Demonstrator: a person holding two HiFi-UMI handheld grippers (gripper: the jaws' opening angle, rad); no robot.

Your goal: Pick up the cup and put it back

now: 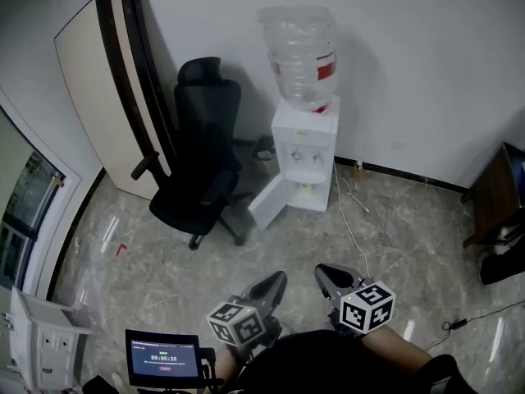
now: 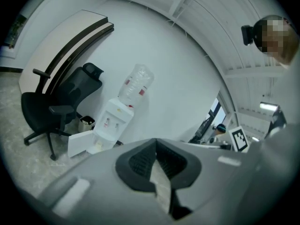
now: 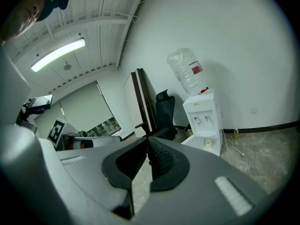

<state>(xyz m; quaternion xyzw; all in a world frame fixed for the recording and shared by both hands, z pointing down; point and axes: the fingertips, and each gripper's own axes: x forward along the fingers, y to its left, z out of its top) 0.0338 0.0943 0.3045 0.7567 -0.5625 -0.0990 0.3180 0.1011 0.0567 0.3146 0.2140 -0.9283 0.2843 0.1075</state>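
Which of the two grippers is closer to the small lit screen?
The left gripper: the screen sits right beside it at the head view's lower left; the right gripper is farther over.

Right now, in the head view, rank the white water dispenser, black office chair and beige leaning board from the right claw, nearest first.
1. White water dispenser, straight ahead.
2. Black office chair, ahead to the left.
3. Beige leaning board, far left, against the wall.

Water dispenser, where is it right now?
In the head view, top centre, the water dispenser stands against the white wall, just right of the black office chair.
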